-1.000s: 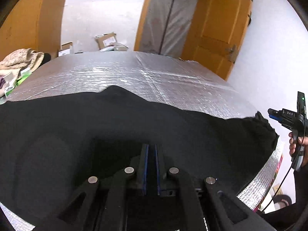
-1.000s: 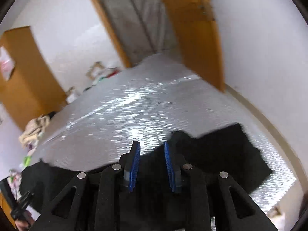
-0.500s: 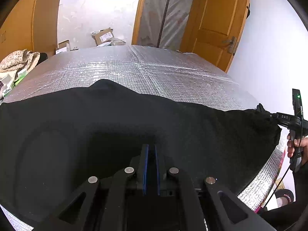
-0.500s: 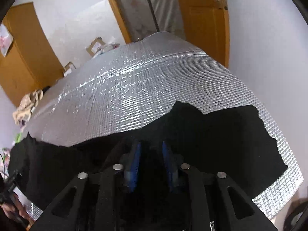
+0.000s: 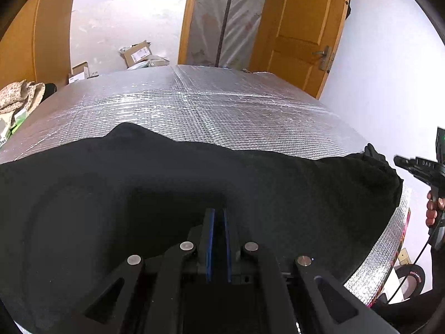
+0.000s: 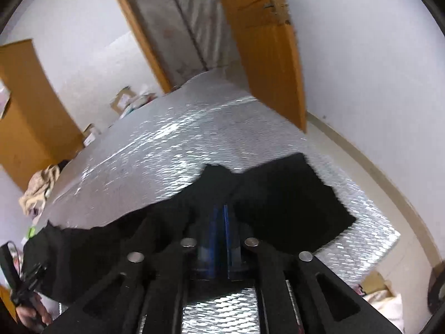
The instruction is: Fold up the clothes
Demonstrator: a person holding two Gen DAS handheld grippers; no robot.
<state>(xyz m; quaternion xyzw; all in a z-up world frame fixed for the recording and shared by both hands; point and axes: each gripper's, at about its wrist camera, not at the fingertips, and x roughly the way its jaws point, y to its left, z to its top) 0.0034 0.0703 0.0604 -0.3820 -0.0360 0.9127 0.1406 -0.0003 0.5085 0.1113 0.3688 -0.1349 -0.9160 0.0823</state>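
A black garment (image 5: 167, 183) lies spread across the near part of a table covered in silver foil (image 5: 211, 111). My left gripper (image 5: 218, 220) is shut on the garment's near edge, and cloth fills the view around its fingers. In the blurred right wrist view the black garment (image 6: 289, 194) is bunched around my right gripper (image 6: 219, 222), whose jaws are opening with only a narrow gap. From the left wrist view the right gripper (image 5: 397, 160) sits just off the garment's right corner (image 5: 372, 153), with a strip of wall between them.
An orange door (image 5: 300, 36) and a plastic-covered doorway (image 5: 222, 19) stand beyond the table. Cardboard boxes (image 5: 137, 53) lie on the floor behind it. A pile of pale clothes (image 5: 19, 97) sits at the left. The foil table ends at the right edge (image 5: 389, 242).
The right gripper stood open, then closed on the garment's right corner, and has now drawn away to the right, off the cloth. The left gripper stays shut in place.
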